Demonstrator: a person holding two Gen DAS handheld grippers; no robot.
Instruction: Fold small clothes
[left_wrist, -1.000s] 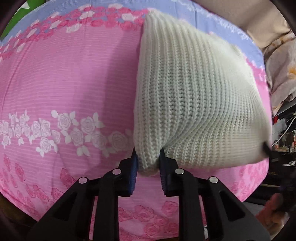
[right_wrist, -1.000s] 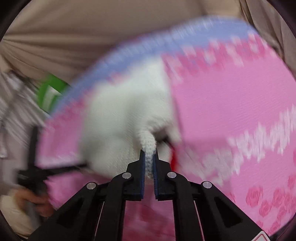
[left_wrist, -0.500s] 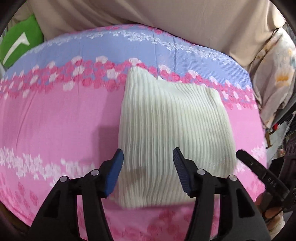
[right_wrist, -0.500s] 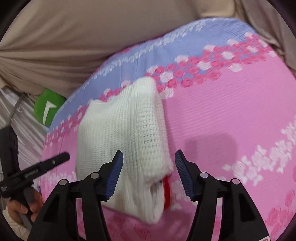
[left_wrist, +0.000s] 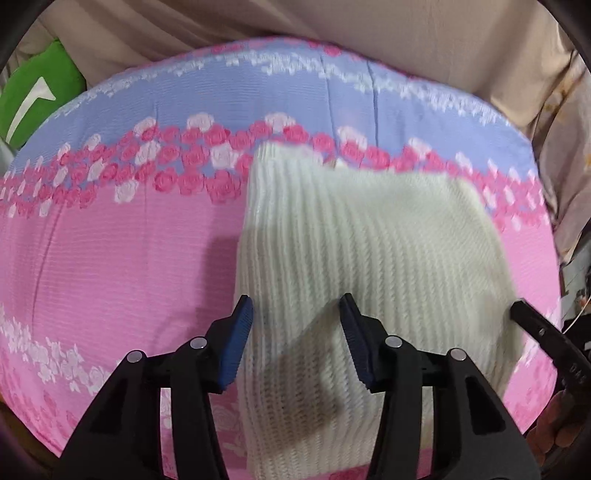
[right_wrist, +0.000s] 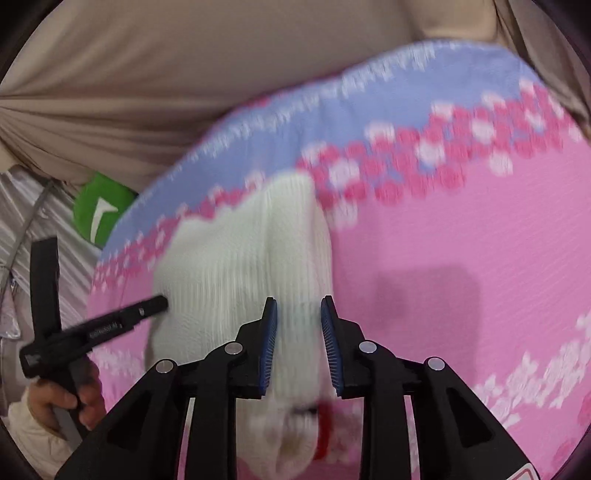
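Note:
A cream ribbed knit garment (left_wrist: 369, 258) lies folded on the pink floral bed sheet (left_wrist: 110, 258). My left gripper (left_wrist: 295, 332) is open above its near left edge, its jaws well apart and holding nothing. In the right wrist view the same garment (right_wrist: 240, 258) lies under my right gripper (right_wrist: 298, 332), which is open with a narrower gap, above the garment's near right edge. A red tag (right_wrist: 323, 435) shows at the garment's near end. The right gripper's finger (left_wrist: 543, 332) shows at the left view's right edge.
A beige curtain (left_wrist: 332, 22) hangs behind the bed. A green cushion (left_wrist: 33, 96) sits at the far left corner. Patterned bedding (left_wrist: 569, 147) is piled at the right. The left gripper's finger and the hand holding it (right_wrist: 74, 332) show at the left of the right wrist view.
Both grippers let go of the garment's corners and opened, then drew back and up. The garment dropped flat on the sheet. The right jaws have narrowed a little since half a second ago.

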